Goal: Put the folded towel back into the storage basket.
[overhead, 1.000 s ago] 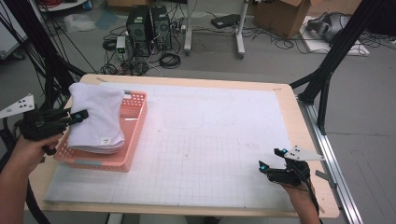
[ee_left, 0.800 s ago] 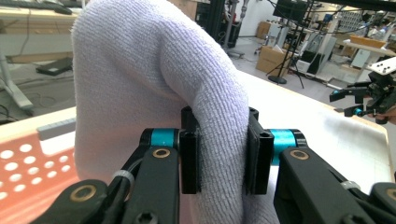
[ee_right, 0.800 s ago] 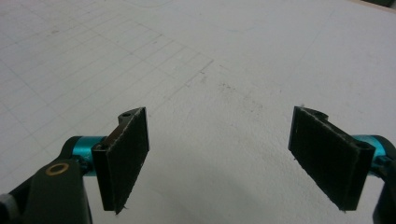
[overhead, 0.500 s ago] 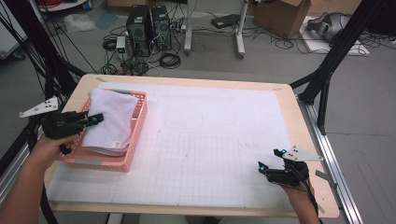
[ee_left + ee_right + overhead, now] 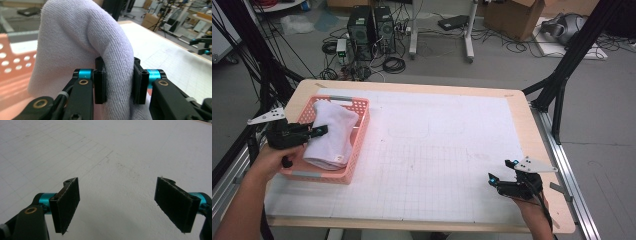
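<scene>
A white towel (image 5: 332, 132) lies folded in a pink perforated basket (image 5: 319, 175) at the table's left. My left gripper (image 5: 319, 131) reaches over the basket's left rim. In the left gripper view its pads (image 5: 100, 82) still pinch a fold of the towel (image 5: 75, 45), and the jaws have just been opening with that fold between them. The basket wall (image 5: 15, 65) shows behind the towel. My right gripper (image 5: 499, 170) rests near the table's front right corner. It stands open (image 5: 117, 192) over the bare white mat, with nothing between its jaws.
A white gridded mat (image 5: 437, 150) covers the wooden table. Computer towers (image 5: 372, 27), cables and a cardboard box (image 5: 512, 17) sit on the floor beyond the far edge. Black frame struts (image 5: 562, 80) stand by the table's right side.
The left hand has come down and toward the table's middle, lowering the towel from draped over the basket's left side into the basket. The right gripper has stayed put.
</scene>
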{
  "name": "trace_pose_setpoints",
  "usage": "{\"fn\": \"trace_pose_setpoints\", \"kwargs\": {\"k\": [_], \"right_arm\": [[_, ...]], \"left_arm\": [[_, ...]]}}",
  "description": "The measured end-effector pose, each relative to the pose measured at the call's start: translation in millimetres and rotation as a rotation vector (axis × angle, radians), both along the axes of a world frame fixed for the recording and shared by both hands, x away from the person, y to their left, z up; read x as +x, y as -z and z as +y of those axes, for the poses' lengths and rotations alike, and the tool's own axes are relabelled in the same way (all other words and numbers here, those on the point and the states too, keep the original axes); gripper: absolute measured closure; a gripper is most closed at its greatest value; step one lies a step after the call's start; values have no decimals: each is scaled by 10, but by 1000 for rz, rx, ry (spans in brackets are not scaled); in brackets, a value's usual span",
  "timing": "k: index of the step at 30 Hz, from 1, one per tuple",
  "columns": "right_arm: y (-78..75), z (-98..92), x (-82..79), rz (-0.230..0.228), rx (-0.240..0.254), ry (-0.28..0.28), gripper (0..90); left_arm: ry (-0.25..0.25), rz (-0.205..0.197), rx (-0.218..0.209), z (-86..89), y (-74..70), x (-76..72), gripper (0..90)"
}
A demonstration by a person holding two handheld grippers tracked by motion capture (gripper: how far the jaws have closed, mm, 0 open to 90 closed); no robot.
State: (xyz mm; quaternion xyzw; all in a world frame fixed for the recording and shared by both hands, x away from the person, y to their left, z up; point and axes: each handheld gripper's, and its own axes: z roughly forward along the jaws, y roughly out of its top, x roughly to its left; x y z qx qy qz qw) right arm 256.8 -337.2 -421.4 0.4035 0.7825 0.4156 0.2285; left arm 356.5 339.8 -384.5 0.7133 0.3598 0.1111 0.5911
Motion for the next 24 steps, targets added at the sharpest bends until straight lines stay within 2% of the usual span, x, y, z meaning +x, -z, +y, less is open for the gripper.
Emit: {"fn": "trace_pose_setpoints", "kwargs": {"k": [4, 7, 11, 13, 17, 19, 20, 22, 24], "right_arm": [[1, -8, 2, -7, -2, 0, 194], [2, -5, -1, 1, 0, -1, 194], [3, -1, 2, -3, -4, -6, 194], [2, 1, 2, -4, -3, -5, 194], [1, 1, 0, -3, -5, -5, 194], [-1, 1, -1, -3, -3, -4, 194], [-5, 0, -4, -2, -3, -5, 194], [-6, 0, -5, -3, -3, -6, 194], [-6, 1, -7, -2, -3, -6, 194]], "left_arm": [[-62, 42, 4, 31, -3, 18, 605], [-130, 96, -8, 73, -35, 27, 471], [-207, 100, -4, 143, -104, 10, 405], [-241, 77, -4, 165, -158, -11, 389], [-345, -10, -27, 191, -285, -66, 388], [-353, -23, -27, 184, -303, -76, 394], [-359, -9, 0, 148, -310, -72, 395], [-365, 30, 81, 89, -279, -53, 395], [-403, 70, 191, 26, -236, -32, 407]]}}
